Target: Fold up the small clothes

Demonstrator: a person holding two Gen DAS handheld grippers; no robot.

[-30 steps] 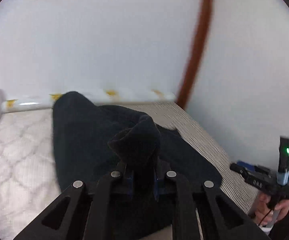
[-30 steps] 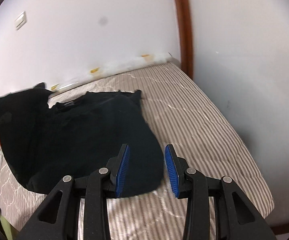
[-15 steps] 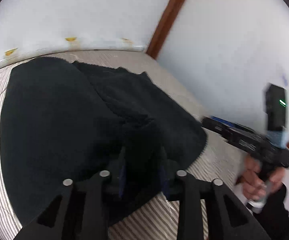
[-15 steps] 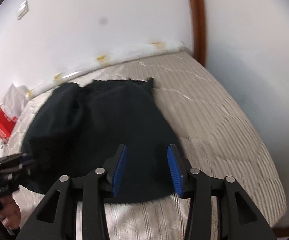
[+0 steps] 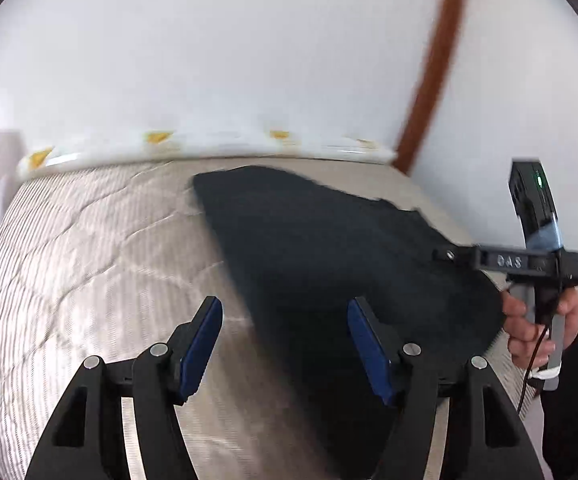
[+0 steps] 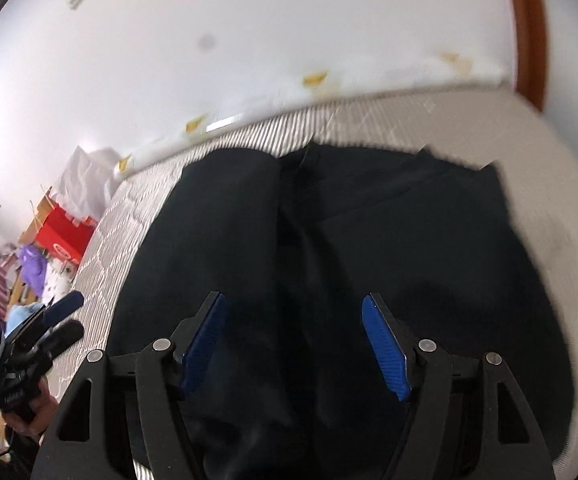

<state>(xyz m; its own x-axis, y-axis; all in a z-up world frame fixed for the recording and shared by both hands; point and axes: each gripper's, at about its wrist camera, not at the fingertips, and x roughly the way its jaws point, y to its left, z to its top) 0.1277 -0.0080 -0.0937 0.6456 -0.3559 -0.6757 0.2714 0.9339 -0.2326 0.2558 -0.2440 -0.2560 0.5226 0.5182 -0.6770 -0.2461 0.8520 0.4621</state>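
A black garment (image 5: 329, 264) lies on the striped mattress (image 5: 89, 248), folded over on itself. My left gripper (image 5: 285, 344) is open and empty above the garment's left edge. My right gripper (image 6: 295, 344) is open and empty, low over the middle of the garment (image 6: 369, 240), where a fold line runs lengthwise. The right gripper also shows at the right of the left wrist view (image 5: 489, 258), over the garment's right edge. The left gripper shows at the lower left of the right wrist view (image 6: 57, 320).
The mattress (image 6: 549, 140) sits in a white-walled corner with a brown door frame (image 5: 429, 68). Beside the bed on the left are a red box (image 6: 63, 234), white bags (image 6: 85, 184) and purple cloth (image 6: 33, 268).
My left gripper let go of the black cloth, opened wide and drew back to the left. My right gripper opened wider and moved in over the garment.
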